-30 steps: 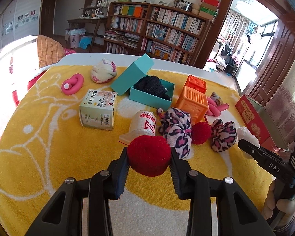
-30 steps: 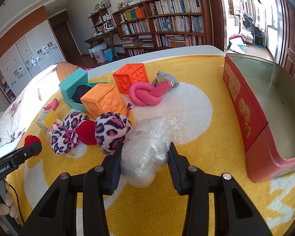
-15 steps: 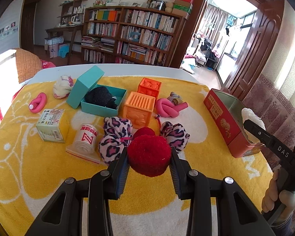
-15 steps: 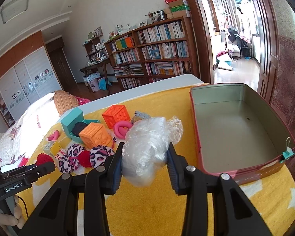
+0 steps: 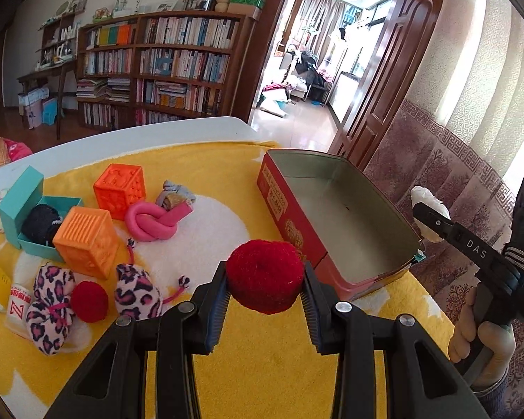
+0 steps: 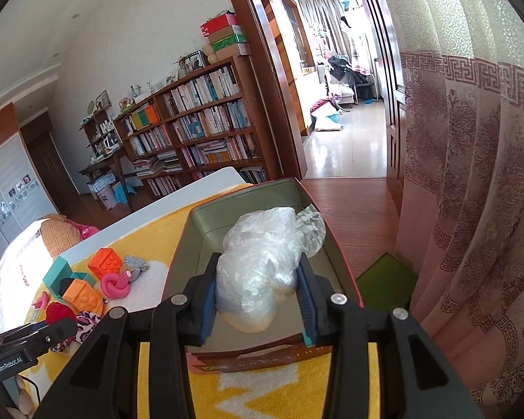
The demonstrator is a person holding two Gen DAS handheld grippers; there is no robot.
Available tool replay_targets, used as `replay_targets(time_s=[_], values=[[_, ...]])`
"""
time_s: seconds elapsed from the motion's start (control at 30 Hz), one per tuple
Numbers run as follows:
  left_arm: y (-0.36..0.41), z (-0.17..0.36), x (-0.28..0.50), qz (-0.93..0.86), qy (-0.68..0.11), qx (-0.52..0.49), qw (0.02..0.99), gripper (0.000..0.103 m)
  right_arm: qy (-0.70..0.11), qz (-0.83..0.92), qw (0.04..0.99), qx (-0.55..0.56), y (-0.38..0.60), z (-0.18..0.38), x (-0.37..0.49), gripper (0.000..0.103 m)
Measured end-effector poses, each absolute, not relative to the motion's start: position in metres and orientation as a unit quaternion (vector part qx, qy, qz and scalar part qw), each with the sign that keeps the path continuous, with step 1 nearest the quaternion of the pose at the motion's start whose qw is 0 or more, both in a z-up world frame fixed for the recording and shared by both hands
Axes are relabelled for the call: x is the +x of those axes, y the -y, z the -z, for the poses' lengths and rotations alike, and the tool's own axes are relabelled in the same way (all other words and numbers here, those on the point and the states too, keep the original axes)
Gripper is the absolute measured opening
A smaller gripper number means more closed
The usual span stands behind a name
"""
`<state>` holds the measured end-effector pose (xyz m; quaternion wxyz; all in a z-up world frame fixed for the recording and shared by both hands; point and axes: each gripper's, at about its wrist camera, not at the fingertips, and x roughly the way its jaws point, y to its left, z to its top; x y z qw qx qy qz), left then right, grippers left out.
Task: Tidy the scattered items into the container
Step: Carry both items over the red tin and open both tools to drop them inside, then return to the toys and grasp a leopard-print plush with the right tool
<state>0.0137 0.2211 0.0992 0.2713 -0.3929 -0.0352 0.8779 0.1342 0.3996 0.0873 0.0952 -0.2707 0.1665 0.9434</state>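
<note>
Tin [image 5: 335,209] long axis running away, grippers clamping pompom [image 5: 264,276], plastic bag [image 6: 262,262].

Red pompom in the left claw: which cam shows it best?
Left wrist. The red pompom sits centre frame, squeezed between the left claw pads, near the red tin. The right wrist view shows only a small red patch of it at the far left edge, behind the left claw's body.

There are two orange blocks [image 5: 86,241], two red pom-poms [image 5: 264,276] and two spotted bows [image 5: 50,309]. There is one red tin [image 5: 279,202], one teal box [image 5: 21,206], one pink knot [image 5: 152,221] and one plastic bag [image 6: 265,265].
</note>
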Motion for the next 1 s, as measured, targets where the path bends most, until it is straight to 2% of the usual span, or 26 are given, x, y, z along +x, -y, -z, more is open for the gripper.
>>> replay_targets(time_s=[0.3, 0.43, 0.5, 0.57, 1.0], values=[[-0.301, -0.101, -0.006, -0.859, 0.018, -0.395, 0.326, 0.04, -0.145, -0.943, 0.093, -0.286, -0.414, -0.083, 0.126, 0.044], [-0.323, -0.094, -0.017, -0.846, 0.012, -0.412, 0.339, 0.045, -0.148, -0.941, 0.089, -0.29, -0.419, -0.082, 0.124, 0.047], [-0.326, -0.09, -0.02, -0.844, 0.016, -0.416, 0.338, 0.068, -0.16, -0.94, 0.088, -0.288, -0.422, -0.082, 0.124, 0.054], [-0.321, -0.09, -0.02, -0.85, 0.021, -0.409, 0.332, 0.072, -0.17, -0.939, 0.093, -0.285, -0.425, -0.081, 0.125, 0.057], [-0.252, -0.086, -0.015, -0.868, 0.052, -0.406, 0.282, 0.072, -0.178, -0.939, 0.081, -0.282, -0.401, -0.084, 0.119, 0.06]])
